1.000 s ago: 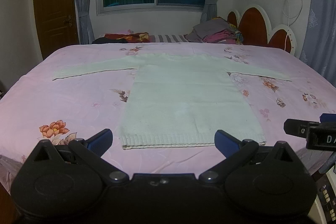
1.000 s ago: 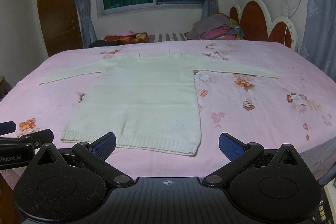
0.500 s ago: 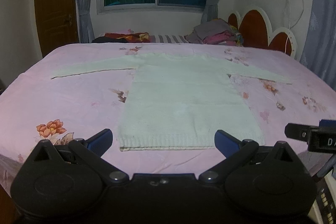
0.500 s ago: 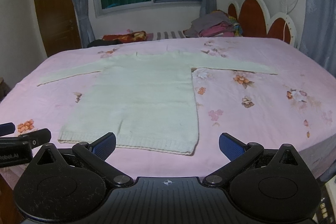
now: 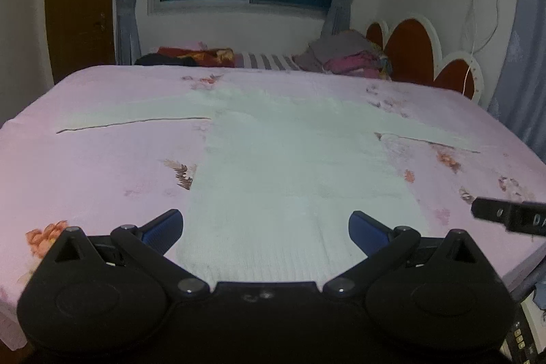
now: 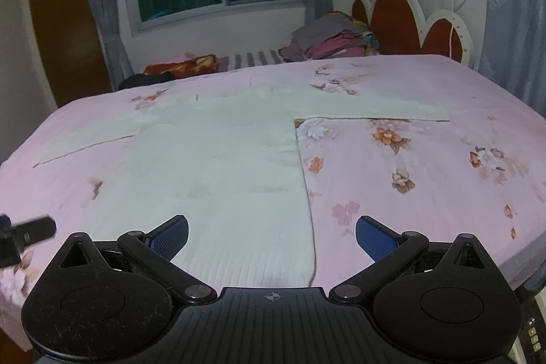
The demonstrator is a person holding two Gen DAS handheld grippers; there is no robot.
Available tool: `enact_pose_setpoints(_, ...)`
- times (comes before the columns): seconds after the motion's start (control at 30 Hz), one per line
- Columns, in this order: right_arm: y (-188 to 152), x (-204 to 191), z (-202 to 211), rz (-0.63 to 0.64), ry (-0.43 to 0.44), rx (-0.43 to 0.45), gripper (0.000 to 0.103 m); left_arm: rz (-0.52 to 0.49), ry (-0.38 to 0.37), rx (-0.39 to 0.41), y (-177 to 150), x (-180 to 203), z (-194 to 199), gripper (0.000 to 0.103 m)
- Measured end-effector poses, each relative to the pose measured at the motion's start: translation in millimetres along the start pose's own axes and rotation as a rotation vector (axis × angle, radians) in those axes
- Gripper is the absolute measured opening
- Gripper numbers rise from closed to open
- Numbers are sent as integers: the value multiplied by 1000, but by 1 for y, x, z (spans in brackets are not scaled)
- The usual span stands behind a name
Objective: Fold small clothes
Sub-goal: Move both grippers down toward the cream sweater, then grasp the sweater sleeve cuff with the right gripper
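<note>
Folding is not begun: sweater (image 5: 293,179) lies flat on bed (image 6: 426,179), both sleeves spread; left gripper (image 5: 266,229) and right gripper (image 6: 273,236) hover at its hem, spread wide, empty.

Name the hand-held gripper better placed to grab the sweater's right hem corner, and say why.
Right. The right hand-held gripper is open, with the sweater hem's right corner between its fingers. The left hand-held gripper, also open, is centred over the hem's middle, farther from that corner.

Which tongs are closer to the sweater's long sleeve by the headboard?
The right tongs. They sit over the sweater's right hem corner, below that sleeve. The left tongs sit farther left, over the hem's middle.
</note>
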State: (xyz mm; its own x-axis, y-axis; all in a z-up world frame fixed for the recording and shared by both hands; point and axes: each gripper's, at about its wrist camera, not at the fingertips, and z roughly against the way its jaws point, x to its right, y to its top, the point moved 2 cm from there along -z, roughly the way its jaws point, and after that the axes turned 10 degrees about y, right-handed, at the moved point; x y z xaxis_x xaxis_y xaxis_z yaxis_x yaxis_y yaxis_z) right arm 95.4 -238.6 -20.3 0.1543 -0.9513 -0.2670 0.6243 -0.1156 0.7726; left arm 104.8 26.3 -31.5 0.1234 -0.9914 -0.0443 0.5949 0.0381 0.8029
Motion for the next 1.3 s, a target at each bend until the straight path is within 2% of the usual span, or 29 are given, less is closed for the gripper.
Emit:
enact_pose_setpoints(0.13,18,1,-25,-2,-21,5,103,19,-45,8,15,-1,-28,103)
enact_pose_setpoints(0.27,38,1,-47,-9,-47,17,103,-16,-63,41,35,2,-49,103)
enact_pose_setpoints(0.5,73,3,-69,-17,-98,54,103,-15,-157,-8,62,-2,-81,103)
enact_pose_setpoints(0.7,82,19,-76,-18,-144,65,103,-49,-181,-9,71,17,-101,103)
enact_pose_setpoints(0.87,94,70,-78,-86,-190,98,103,-39,-227,-31,82,40,-118,103)
enact_pose_setpoints(1.07,120,155,-92,-174,-242,171,102,-54,-156,-30,100,67,-145,103)
enact_pose_setpoints(1.1,125,171,-97,-189,-247,176,94,-52,-142,-36,104,74,-153,103)
enact_pose_setpoints(1.13,130,188,-102,-205,-251,175,70,-52,-129,-37,108,81,-160,103)
enact_pose_setpoints(1.17,133,202,-106,-224,-257,166,61,-54,-115,-38,112,87,-165,103)
enact_pose_setpoints(1.3,145,270,-132,-322,-258,168,61,-65,-55,-56,128,119,-196,103)
